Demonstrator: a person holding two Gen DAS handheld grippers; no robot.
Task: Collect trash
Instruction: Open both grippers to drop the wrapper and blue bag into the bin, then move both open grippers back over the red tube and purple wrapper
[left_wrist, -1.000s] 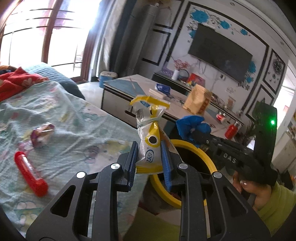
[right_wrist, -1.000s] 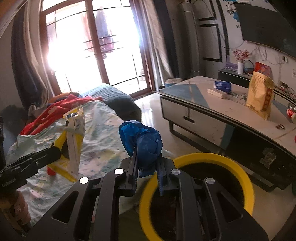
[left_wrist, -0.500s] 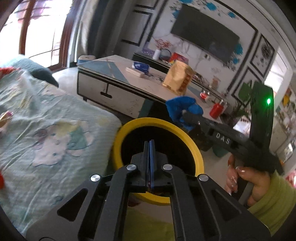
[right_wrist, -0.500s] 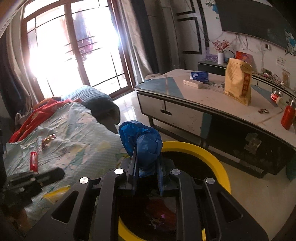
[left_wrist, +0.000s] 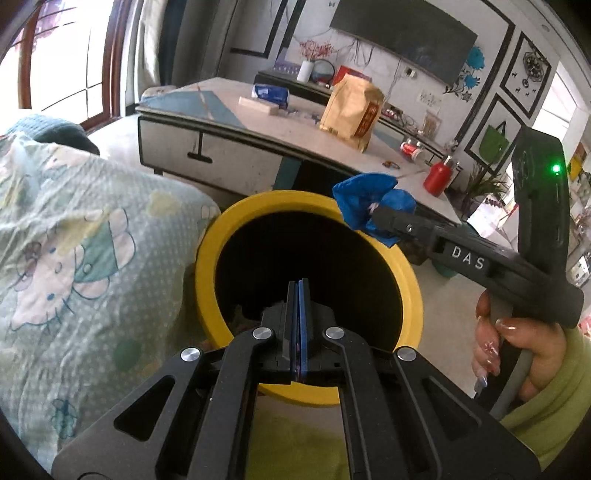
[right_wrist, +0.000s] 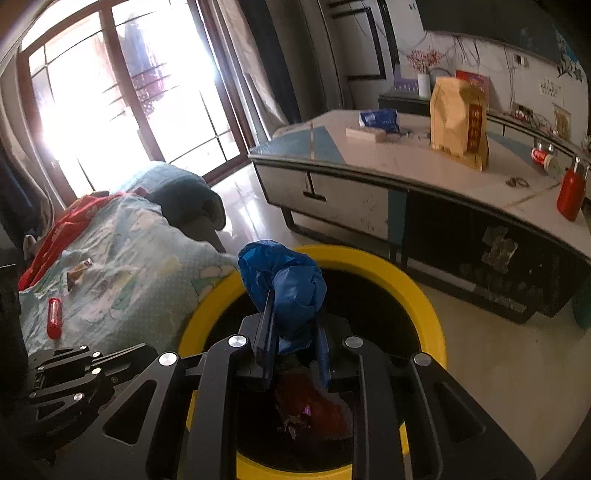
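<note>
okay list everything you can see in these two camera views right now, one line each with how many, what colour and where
bin: one, yellow rim, dark inside, on the floor beside the bed
crumpled bag: one, blue, held over the bin
trash in the bin: some, reddish, at the bottom
tube: one, red, on the blanket
wrapper: one, brownish, on the blanket
blanket: one, pale green cartoon print, over the bed
low table: one, white and teal
paper bag: one, tan, standing on the table
bottle: one, red, at the table's right end
packet: one, blue, on the table
left gripper: black, jaws shut, nothing held
right gripper: black, jaws on the blue bag
hand: one, green sleeve, gripping the right gripper's handle
</note>
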